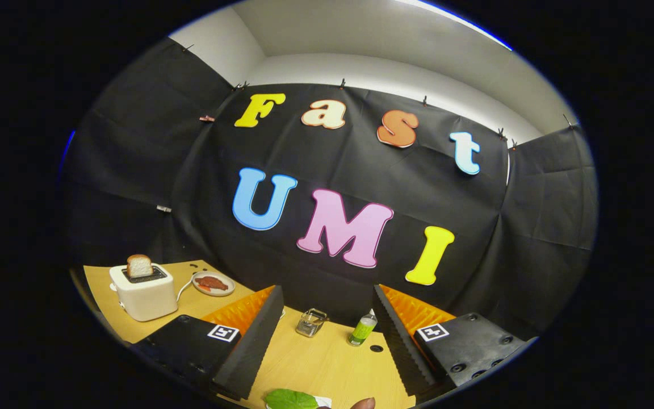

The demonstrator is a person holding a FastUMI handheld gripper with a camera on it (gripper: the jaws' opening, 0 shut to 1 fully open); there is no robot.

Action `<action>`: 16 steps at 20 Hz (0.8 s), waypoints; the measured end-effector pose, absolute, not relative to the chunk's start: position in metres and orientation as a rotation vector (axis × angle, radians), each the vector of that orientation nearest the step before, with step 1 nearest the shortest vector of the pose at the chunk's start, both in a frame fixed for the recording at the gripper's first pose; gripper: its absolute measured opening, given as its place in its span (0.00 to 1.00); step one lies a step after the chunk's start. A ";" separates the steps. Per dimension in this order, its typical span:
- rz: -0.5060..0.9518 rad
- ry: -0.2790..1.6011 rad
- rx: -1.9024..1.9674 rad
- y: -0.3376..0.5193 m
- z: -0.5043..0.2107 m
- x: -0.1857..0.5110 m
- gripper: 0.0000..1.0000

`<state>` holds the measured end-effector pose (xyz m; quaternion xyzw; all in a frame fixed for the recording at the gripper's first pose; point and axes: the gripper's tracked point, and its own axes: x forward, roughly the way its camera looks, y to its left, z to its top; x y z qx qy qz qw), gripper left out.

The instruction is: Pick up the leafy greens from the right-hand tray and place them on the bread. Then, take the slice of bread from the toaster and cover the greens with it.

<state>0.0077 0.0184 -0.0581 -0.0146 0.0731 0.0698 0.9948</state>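
Gripper view showed our tool [327, 335] released, fingers wide apart above the table [327, 363]. We saw the greens [291, 399] lying between them, long axis crosswise. Bread [139, 265] stood upright in the toaster [145, 295], far left.

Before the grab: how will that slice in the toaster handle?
The bread slice stands upright, half out of the toaster, so probably stiff and light. The toaster may shift if tugged. The gripper is open, far off.

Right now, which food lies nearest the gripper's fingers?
The green leaf, low between the open fingers; the bread slice in the toaster and the meat plate sit farther off.
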 end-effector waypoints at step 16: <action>0.463 0.684 -0.018 0.023 -0.285 -0.076 0.97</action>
